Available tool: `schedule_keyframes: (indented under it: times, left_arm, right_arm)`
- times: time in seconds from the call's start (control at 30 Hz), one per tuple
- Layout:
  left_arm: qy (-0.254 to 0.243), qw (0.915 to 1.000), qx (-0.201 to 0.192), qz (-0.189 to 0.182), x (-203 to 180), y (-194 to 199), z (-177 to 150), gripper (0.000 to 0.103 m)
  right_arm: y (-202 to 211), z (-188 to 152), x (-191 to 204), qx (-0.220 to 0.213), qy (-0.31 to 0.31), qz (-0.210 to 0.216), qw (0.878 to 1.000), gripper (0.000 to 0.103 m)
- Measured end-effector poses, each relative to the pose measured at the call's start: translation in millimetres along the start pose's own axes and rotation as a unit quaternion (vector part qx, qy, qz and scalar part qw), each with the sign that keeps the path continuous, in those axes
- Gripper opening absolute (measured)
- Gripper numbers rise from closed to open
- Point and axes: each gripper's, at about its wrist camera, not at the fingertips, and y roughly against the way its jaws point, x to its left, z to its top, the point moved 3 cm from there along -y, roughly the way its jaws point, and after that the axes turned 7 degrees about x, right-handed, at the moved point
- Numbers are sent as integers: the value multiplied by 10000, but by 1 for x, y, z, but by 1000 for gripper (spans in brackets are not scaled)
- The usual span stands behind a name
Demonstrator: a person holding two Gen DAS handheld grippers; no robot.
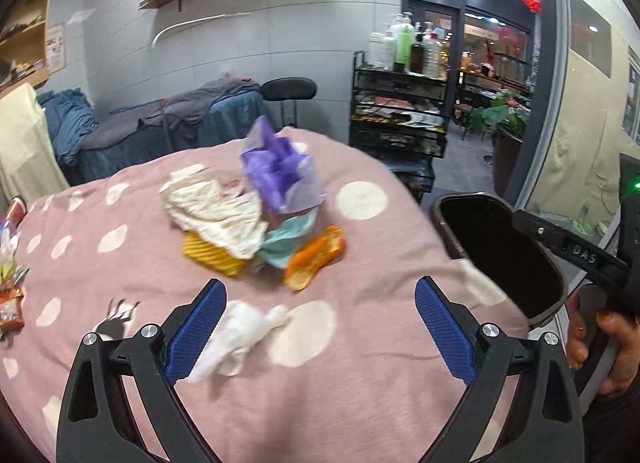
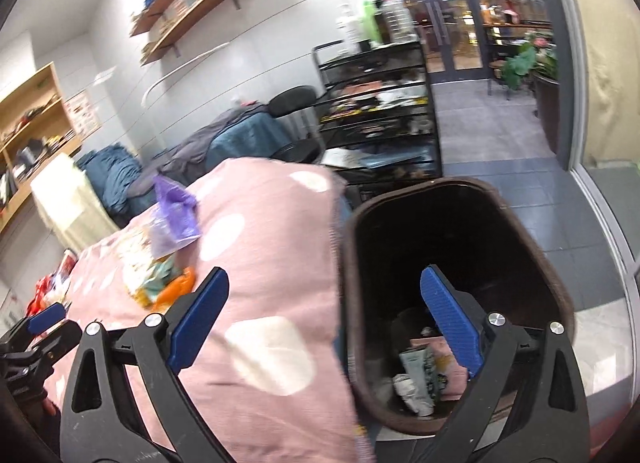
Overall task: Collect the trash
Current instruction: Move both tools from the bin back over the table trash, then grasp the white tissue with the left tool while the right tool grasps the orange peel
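Your left gripper [image 1: 320, 327] is spread wide and holds nothing. A white tissue [image 1: 236, 337] lies on the pink sheet [image 1: 360, 383] between the fingers, close against the left pad [image 1: 196, 331]; whether it touches the pad you cannot tell. Its long axis runs from that pad up and to the right. The right finger has bare sheet around it.

Ahead of the left gripper sits the trash pile, well apart from the tips: orange peel [image 1: 316, 257] nearest, a teal scrap [image 1: 286, 241] just left of it, a yellow ridged piece [image 1: 212, 257] under a white crumpled sheet [image 1: 216, 217], and a purple bag [image 1: 282, 177] at the far side, standing up. The view is blurred, so finer contact is unclear. Snack wrappers [image 1: 10, 291] lie at the far left edge.

The sheet's right edge falls away just past your right finger. Beyond it the bin [image 1: 500, 251] hangs with its mouth tilted toward the bed.

Your right gripper [image 2: 324, 327] is also wide open and empty. Its right pad [image 2: 452, 327] is over the bin's [image 2: 532, 231] mouth; the left pad [image 2: 198, 321] is over the sheet [image 2: 272, 263]. Crumpled paper and wrappers [image 2: 420, 383] lie in the bin's bottom. The bin's long axis runs away from you, its rim beside the bed edge. Open floor [image 2: 500, 167] lies to the right of it.
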Motion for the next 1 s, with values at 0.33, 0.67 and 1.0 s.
schedule_keyframes:
  times: [0.33, 0.67, 1.0]
  left_arm:
    - [407, 9962, 566, 521, 89, -12, -23, 94]
    - [29, 9927, 1186, 226, 87, -49, -32, 94]
    - [-426, 9856, 1633, 125, 64, -82, -23, 50]
  right_arm:
    - [-24, -8, 69, 530, 708, 543, 9946, 96]
    - [-47, -12, 108, 871, 1153, 771, 9865, 96]
    - [-92, -4, 135, 1512, 1634, 685, 9725, 94]
